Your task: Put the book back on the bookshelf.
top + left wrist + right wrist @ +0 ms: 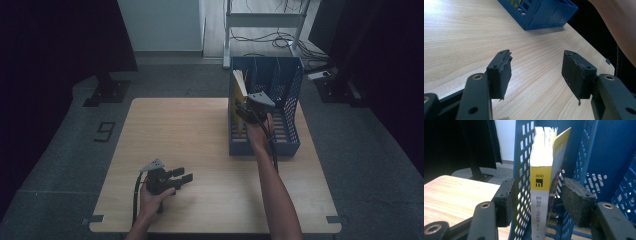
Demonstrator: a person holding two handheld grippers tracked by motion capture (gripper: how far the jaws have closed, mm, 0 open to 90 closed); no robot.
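A yellow-spined book (541, 195) is stood upright in a blue rack (290, 90), straddled untouched by the right gripper (537, 200)'s parted jaws.

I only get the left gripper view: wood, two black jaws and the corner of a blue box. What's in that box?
Observer: A book with a yellow and white spine stands upright in the box, against its left wall.
Operator: Is anything holding it?
Observer: No. The right gripper straddles the book and that wall, but its pads are not pressing.
Operator: Where does the box sit?
Observer: At the far right of the table, open on top, with dividers inside.
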